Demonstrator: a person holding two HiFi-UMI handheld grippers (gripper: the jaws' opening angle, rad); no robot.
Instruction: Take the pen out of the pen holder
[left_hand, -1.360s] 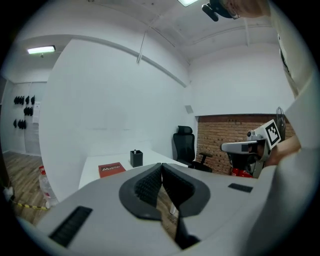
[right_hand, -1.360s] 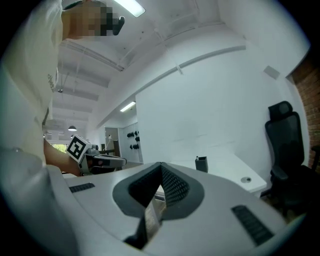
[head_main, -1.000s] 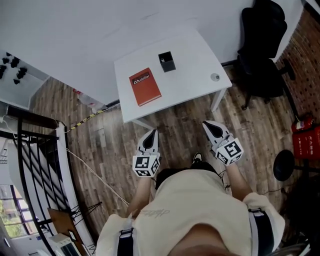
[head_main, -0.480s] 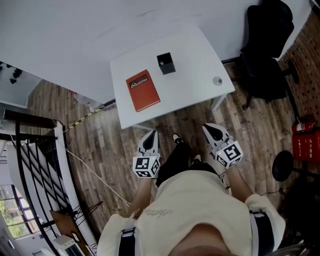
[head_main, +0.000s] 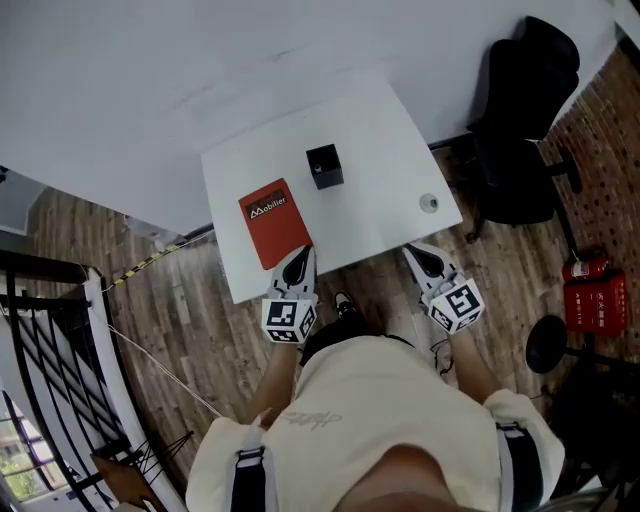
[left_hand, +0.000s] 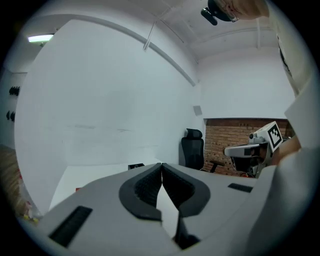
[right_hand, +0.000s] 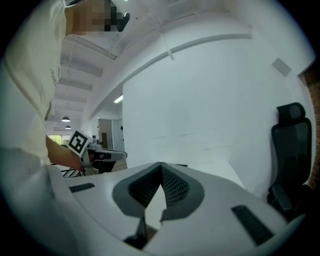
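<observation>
The black square pen holder (head_main: 323, 166) stands near the middle of the white table (head_main: 380, 140); I cannot make out a pen in it from here. In the left gripper view the pen holder (left_hand: 135, 165) shows as a small dark block far beyond the jaws. My left gripper (head_main: 303, 253) is shut and empty, its tip over the table's near edge beside the red book (head_main: 273, 222). At the same edge, further right, my right gripper (head_main: 410, 250) is also shut and empty. Both sets of jaws meet at the tips with nothing between them.
A small round grey object (head_main: 429, 203) lies near the table's right corner. A black office chair (head_main: 520, 130) stands right of the table by a brick wall. A red fire extinguisher (head_main: 590, 298) sits on the wooden floor at the right. A black railing (head_main: 40, 330) runs at the left.
The person has stepped toward the table. Both grippers, which hung over the floor short of it, now reach its near edge. Their jaws stayed shut.
</observation>
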